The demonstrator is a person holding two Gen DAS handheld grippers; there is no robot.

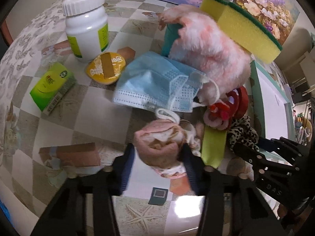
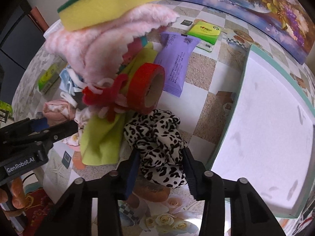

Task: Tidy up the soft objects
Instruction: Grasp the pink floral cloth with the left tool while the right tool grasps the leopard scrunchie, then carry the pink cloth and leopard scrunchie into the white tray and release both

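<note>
A rolled pink cloth bundle [image 1: 159, 149] lies between the fingers of my left gripper [image 1: 157, 157], and the pads press on its sides. My right gripper [image 2: 161, 167] is shut on a leopard-print scrunchie [image 2: 157, 137] beside a lime cloth [image 2: 102, 143]. Behind them is a heap: a fluffy pink cloth [image 1: 212, 53] with a yellow-green sponge [image 1: 242, 25] on top, a blue face mask [image 1: 157, 82], a red tape roll [image 2: 149, 86] and red fuzzy cord [image 2: 102, 96]. The left gripper's body [image 2: 39, 129] shows at the left of the right wrist view.
A white tray with a teal rim [image 2: 244, 90] lies to the right of the scrunchie. A white bottle [image 1: 86, 23], a yellow round tub [image 1: 106, 67], a green box [image 1: 53, 86] and a purple pack [image 2: 177, 63] stand on the chequered tablecloth. A floral picture [image 2: 256, 9] backs the table.
</note>
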